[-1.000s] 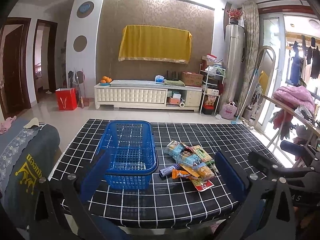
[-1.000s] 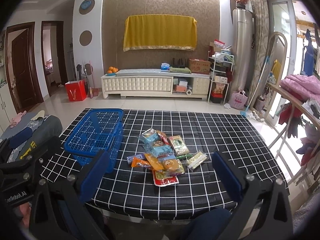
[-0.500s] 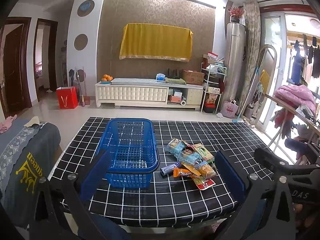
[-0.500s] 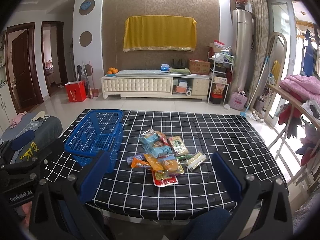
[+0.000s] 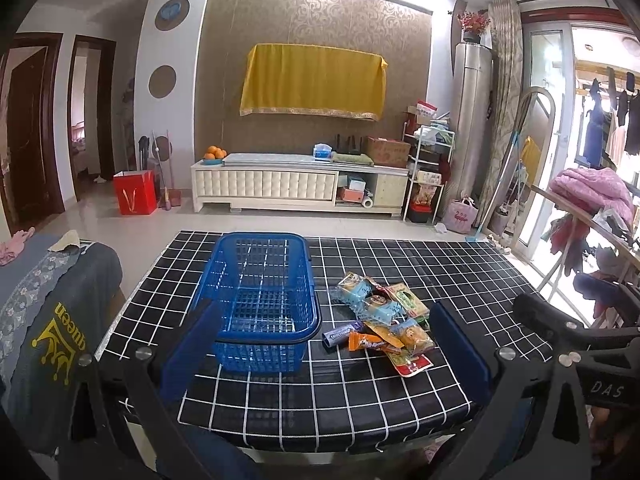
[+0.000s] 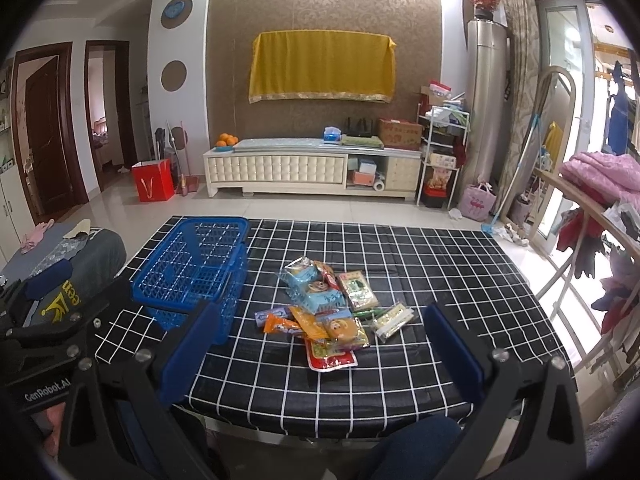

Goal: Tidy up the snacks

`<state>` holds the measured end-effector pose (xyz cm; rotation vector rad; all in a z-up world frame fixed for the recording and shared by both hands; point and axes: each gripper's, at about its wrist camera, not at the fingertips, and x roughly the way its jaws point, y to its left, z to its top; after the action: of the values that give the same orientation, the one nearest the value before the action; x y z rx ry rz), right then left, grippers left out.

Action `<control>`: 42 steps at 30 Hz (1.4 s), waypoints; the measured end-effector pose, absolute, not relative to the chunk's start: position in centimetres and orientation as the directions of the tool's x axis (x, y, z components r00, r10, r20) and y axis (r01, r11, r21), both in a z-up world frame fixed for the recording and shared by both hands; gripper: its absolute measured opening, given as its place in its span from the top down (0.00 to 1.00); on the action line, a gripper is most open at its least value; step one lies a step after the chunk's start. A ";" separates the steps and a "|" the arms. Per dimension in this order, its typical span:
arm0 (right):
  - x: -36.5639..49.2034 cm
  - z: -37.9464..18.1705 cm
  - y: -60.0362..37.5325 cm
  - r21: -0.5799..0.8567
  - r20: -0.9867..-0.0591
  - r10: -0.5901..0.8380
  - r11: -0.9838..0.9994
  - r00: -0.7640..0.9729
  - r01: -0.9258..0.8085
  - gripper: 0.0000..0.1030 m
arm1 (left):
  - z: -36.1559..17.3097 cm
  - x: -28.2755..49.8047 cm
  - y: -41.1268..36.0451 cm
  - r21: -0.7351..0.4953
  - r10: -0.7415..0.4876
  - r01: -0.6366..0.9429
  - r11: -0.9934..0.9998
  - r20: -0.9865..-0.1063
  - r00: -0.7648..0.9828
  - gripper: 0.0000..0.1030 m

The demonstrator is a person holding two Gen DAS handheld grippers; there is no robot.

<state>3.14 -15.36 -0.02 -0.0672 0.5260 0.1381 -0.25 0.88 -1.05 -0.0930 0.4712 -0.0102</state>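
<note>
An empty blue plastic basket [image 5: 262, 300] [image 6: 192, 268] stands on the left part of a table with a black-and-white checked cloth [image 5: 400, 392] [image 6: 440, 280]. To its right lies a pile of snack packets [image 5: 380, 320] [image 6: 328, 308]: light blue packs, an orange bar, a green pack, a red-edged pouch, a clear wafer pack. My left gripper [image 5: 320, 352] is open, held back over the table's near edge in front of basket and pile. My right gripper [image 6: 320, 356] is open too, facing the pile from the near edge. Nothing sits between either pair of fingers.
A chair draped with a grey cloth [image 5: 44, 320] stands left of the table. A drying rack with pink bedding [image 6: 600, 176] is at the right. Across the tiled floor are a white TV cabinet [image 5: 300, 188] and a red bag [image 5: 134, 192].
The left gripper has drifted slightly up and back, so basket and pile sit a little higher in its view. The right view barely differs. Both stay open.
</note>
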 end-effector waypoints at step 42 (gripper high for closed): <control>18.4 -10.6 -23.2 0.127 -0.749 0.227 0.971 0.623 -0.201 0.00 | -9.7 13.9 -6.5 -0.040 -0.063 0.049 0.998 -0.730 0.680 0.00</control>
<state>18.40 -23.23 -10.61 0.0316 0.8644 0.2457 13.88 -6.45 -9.69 -0.0180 0.8206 -0.0631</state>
